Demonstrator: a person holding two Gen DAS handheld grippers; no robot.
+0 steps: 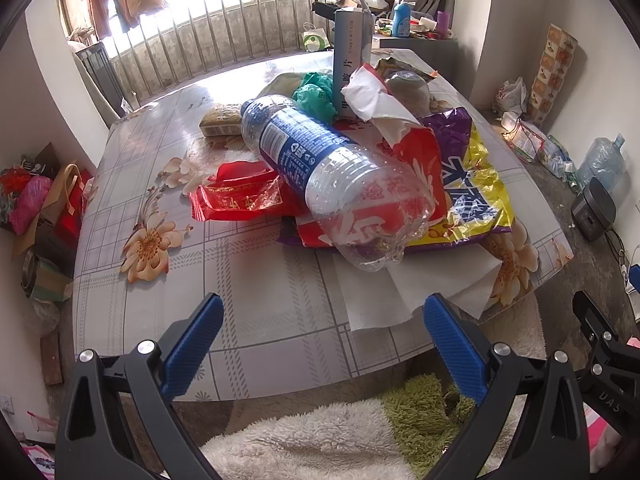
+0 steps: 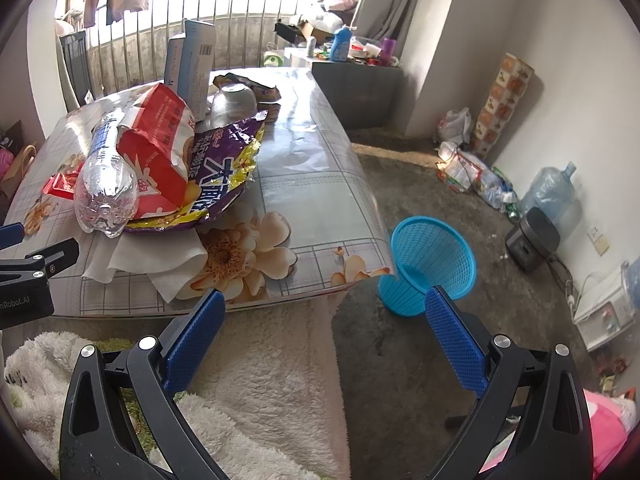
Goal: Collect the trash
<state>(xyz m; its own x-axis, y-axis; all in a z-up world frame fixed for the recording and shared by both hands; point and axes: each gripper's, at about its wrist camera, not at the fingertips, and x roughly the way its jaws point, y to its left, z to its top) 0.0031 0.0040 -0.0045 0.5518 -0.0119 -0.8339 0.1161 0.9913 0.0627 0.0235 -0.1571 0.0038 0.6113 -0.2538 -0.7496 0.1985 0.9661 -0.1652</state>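
- The trash sits heaped on the worktop [image 1: 248, 264], toward its right half: a clear plastic bottle [image 1: 320, 168] lies on its side across the top, its base pointing at the near edge
- Under the bottle are a red and white bag [image 2: 160, 152] and a purple and yellow snack bag [image 2: 224, 160]; a red wrapper [image 1: 240, 192] lies flat just left of the pile, and white paper towels [image 1: 400, 296] stick out from beneath it over the near edge
- Behind stand a tall grey-blue carton [image 2: 192, 64], an upturned metal bowl [image 2: 234, 104] and a crumpled green bag [image 1: 316, 96] (the bowl may not be trash at all)
- The left gripper [image 1: 322, 344] hovers short of the near edge with its fingers spread wide and nothing between them, lined up on the bottle, which looks like the easiest first pick since it rests on everything else
- The right gripper [image 2: 324, 332] is likewise released and empty, aimed past the worktop corner at the blue mesh basket [image 2: 432, 260] on the floor, likely the place for the trash
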